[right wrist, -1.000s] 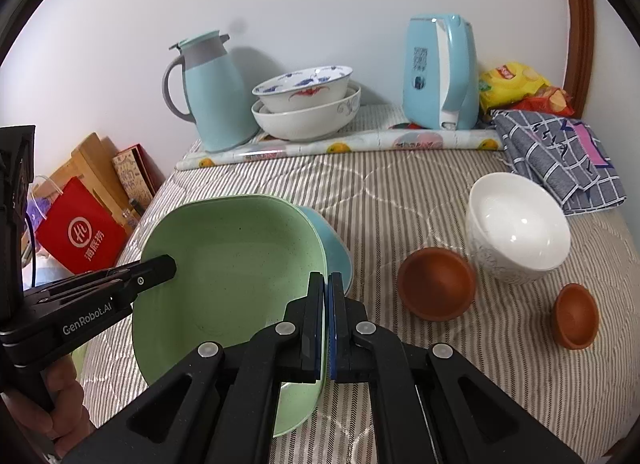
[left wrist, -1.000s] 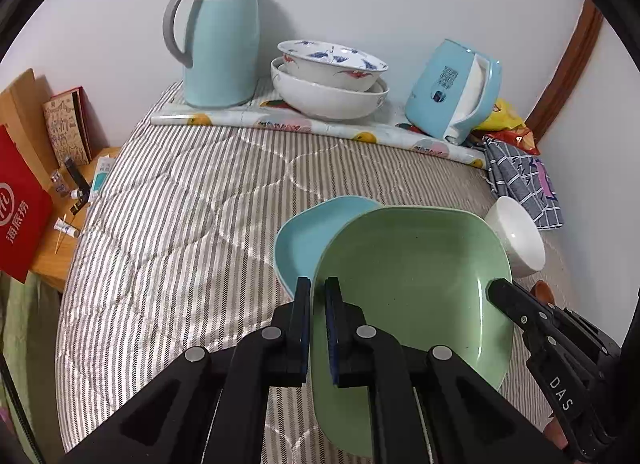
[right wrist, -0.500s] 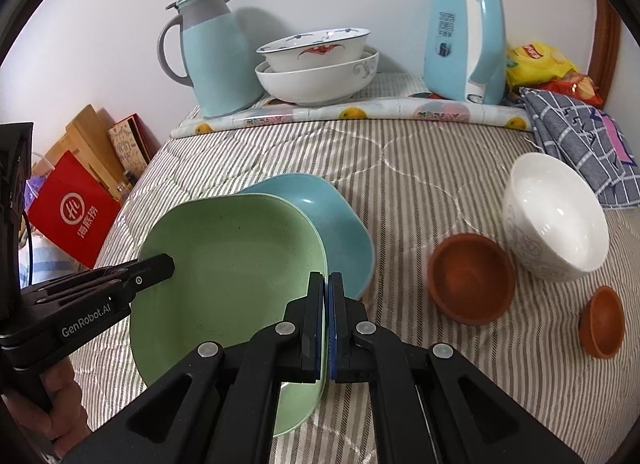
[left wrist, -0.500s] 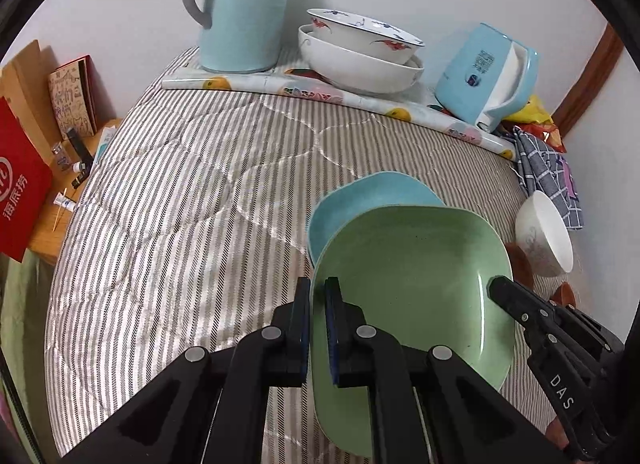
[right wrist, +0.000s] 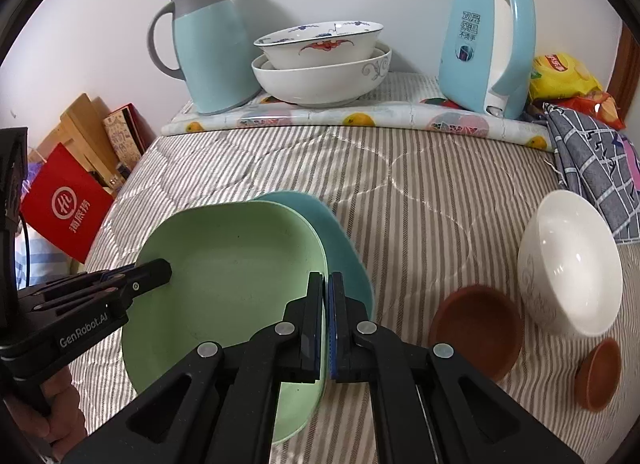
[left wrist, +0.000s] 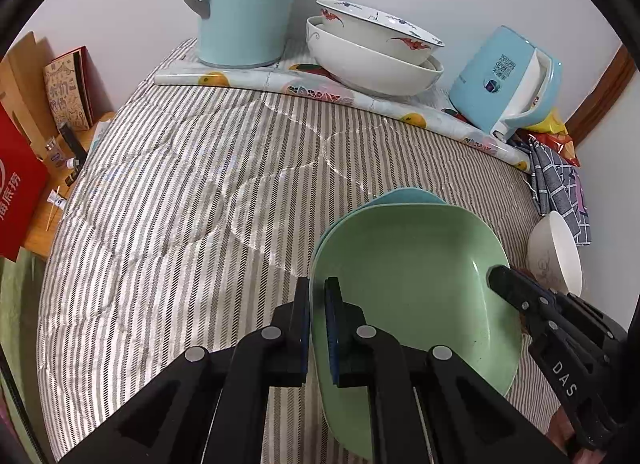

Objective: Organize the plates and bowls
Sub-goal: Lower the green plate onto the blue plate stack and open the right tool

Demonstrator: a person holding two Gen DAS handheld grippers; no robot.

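Observation:
A green square plate (left wrist: 412, 280) (right wrist: 228, 276) is held between both grippers, just over a blue plate (left wrist: 404, 197) (right wrist: 320, 220) that lies on the striped cloth. My left gripper (left wrist: 317, 306) is shut on the green plate's left rim. My right gripper (right wrist: 325, 296) is shut on its right rim. The blue plate is mostly hidden under the green one. I cannot tell whether the two plates touch.
Two stacked white bowls (right wrist: 320, 68), a blue jug (right wrist: 208, 44) and a blue kettle (right wrist: 488, 44) stand at the back. A white bowl (right wrist: 572, 264), a brown bowl (right wrist: 476, 320) and a small brown dish (right wrist: 598, 374) sit right. A checked cloth (right wrist: 596, 160) lies far right.
Both grippers have carried the green plate forward over the blue plate, which is now covered more. The back bowls and jug look closer.

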